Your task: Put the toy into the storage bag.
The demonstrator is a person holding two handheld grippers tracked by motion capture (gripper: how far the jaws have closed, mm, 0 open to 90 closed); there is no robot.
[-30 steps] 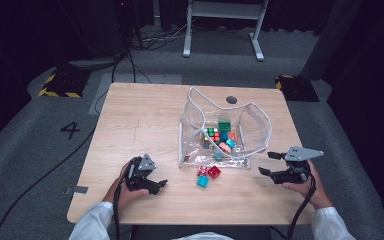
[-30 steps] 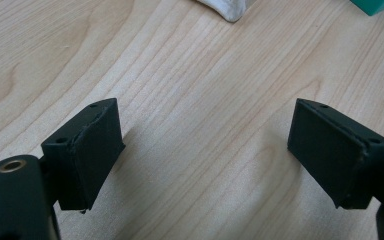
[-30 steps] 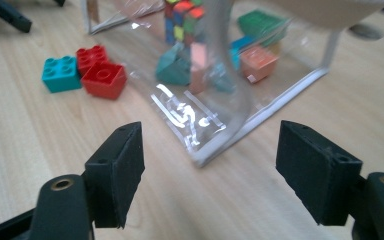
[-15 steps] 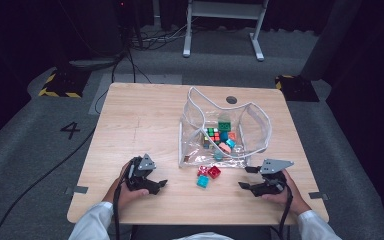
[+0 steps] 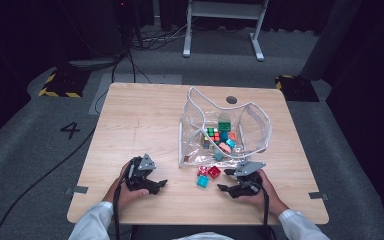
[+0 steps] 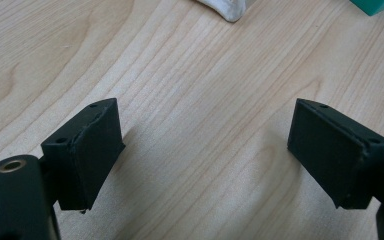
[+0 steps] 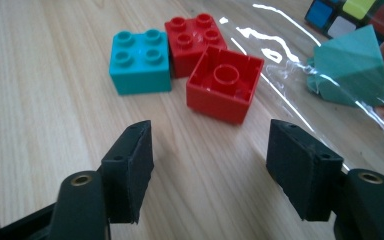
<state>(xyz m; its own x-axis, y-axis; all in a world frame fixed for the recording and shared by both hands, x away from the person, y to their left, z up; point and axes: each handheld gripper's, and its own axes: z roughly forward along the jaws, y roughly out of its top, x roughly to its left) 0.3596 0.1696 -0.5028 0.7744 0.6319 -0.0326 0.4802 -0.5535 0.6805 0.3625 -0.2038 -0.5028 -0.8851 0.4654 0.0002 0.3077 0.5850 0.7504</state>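
Note:
Three loose bricks lie on the wooden table (image 5: pixel 130 125) in front of a clear plastic bag (image 5: pixel 260 125): a teal brick (image 5: pixel 202 181) (image 7: pixel 140 61), a red brick (image 7: pixel 195 30) with studs up, and a second red brick (image 7: pixel 225 90) showing its hollow underside. My right gripper (image 5: pixel 223 180) (image 7: pixel 207 160) is open just right of them, jaws pointing at the hollow red brick without touching it. My left gripper (image 5: pixel 159 184) (image 6: pixel 205 155) is open over bare wood at the front left, holding nothing.
The bag holds several toys, among them a Rubik's cube (image 5: pixel 212 134) (image 7: pixel 350 12), a green block (image 5: pixel 224 126) and a teal pyramid (image 7: pixel 350 75). The bag's white-edged corner (image 6: pixel 225 7) lies ahead of the left gripper. A dark round hole (image 5: pixel 231 99) marks the table's far side.
My right gripper has moved left from near the table's right edge to just beside the loose bricks. The left gripper has stayed put.

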